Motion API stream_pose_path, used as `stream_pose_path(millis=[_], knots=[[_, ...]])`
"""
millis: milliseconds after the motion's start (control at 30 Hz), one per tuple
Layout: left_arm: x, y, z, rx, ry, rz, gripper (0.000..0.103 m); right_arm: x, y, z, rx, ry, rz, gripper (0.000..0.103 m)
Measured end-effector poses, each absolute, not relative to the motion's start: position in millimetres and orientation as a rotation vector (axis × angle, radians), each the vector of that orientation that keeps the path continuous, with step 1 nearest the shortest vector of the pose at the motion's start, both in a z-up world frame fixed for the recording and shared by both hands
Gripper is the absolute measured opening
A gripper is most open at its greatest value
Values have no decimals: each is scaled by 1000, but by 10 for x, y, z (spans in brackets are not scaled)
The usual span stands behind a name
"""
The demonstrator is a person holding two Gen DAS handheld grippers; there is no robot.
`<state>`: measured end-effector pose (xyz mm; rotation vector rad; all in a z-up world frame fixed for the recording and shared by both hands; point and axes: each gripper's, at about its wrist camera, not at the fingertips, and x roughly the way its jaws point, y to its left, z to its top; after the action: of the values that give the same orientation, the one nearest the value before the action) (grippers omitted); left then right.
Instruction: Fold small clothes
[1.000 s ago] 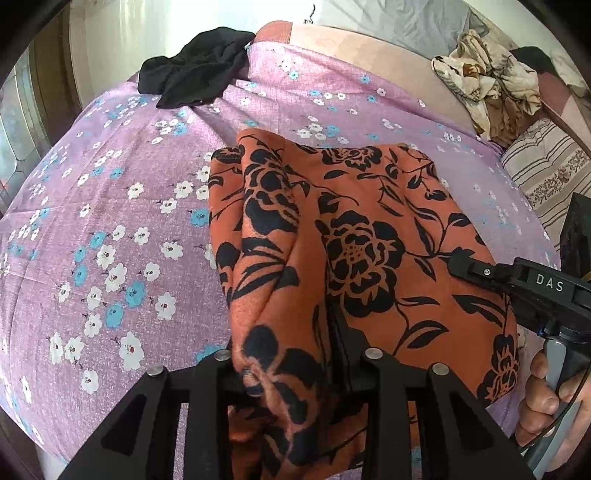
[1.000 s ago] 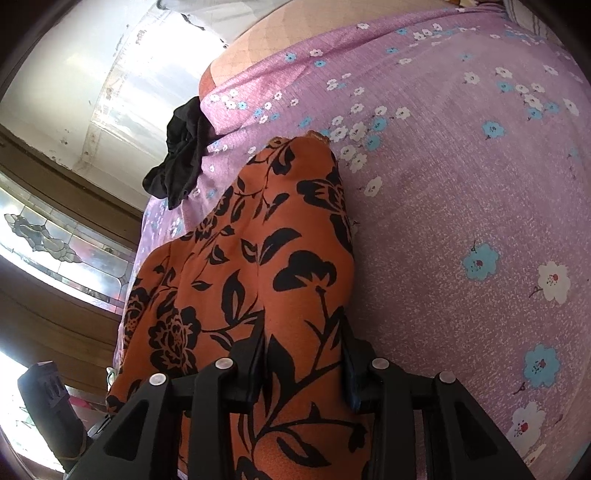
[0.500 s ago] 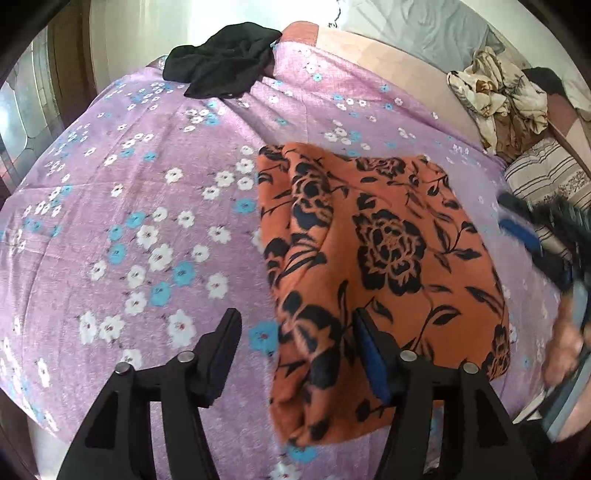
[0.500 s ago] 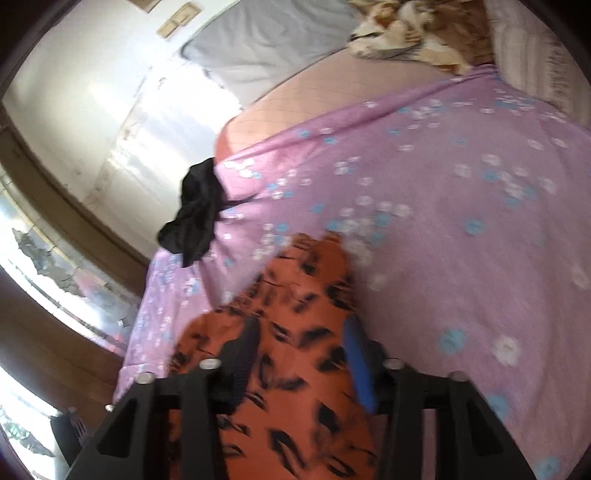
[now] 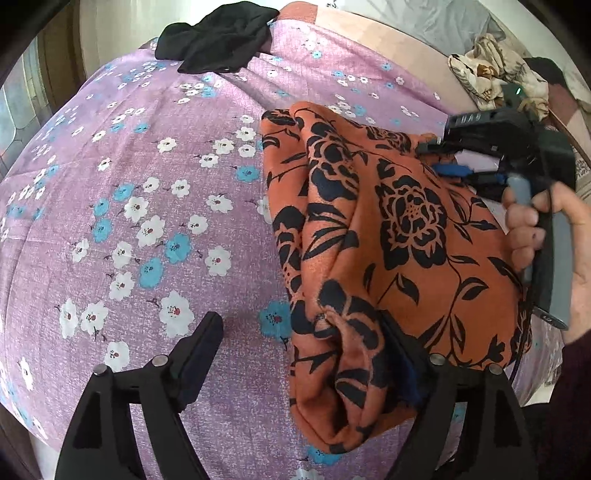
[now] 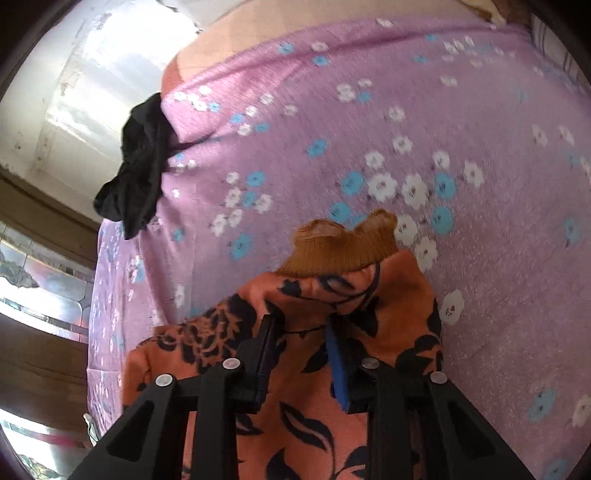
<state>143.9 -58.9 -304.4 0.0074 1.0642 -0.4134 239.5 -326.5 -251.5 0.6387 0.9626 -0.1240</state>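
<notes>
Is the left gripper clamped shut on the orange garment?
No: the left gripper is open, one finger on bare sheet, the other against the garment.

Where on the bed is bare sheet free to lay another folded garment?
Bare floral sheet lies left of the orange garment, below the black garment. The right wrist view shows more right of the orange. Crowded: the right gripper side.

A bed (image 5: pixel 155 206) under a purple sheet with white and blue flowers is filling the room. Beyond its far edge a pale wall (image 6: pixel 96 85) is catching bright daylight, and beside that wall a patterned glass window (image 6: pixel 33 291) in dark wood is glowing.
</notes>
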Motion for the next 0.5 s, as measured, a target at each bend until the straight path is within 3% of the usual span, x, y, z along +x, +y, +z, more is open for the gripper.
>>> stream_pose_path(millis=[233, 433, 500], knots=[[1361, -562, -3035, 18, 1073, -403, 86, 2382, -2523, -2122, 553, 879, 229, 33], [1277, -533, -3089, 33, 1048, -382, 94, 2670, -2090, -2652, 579, 1029, 275, 29], [1246, -542, -3088, 46, 1038, -376, 96, 2659, -2089, -2619, 571, 998, 273, 29]])
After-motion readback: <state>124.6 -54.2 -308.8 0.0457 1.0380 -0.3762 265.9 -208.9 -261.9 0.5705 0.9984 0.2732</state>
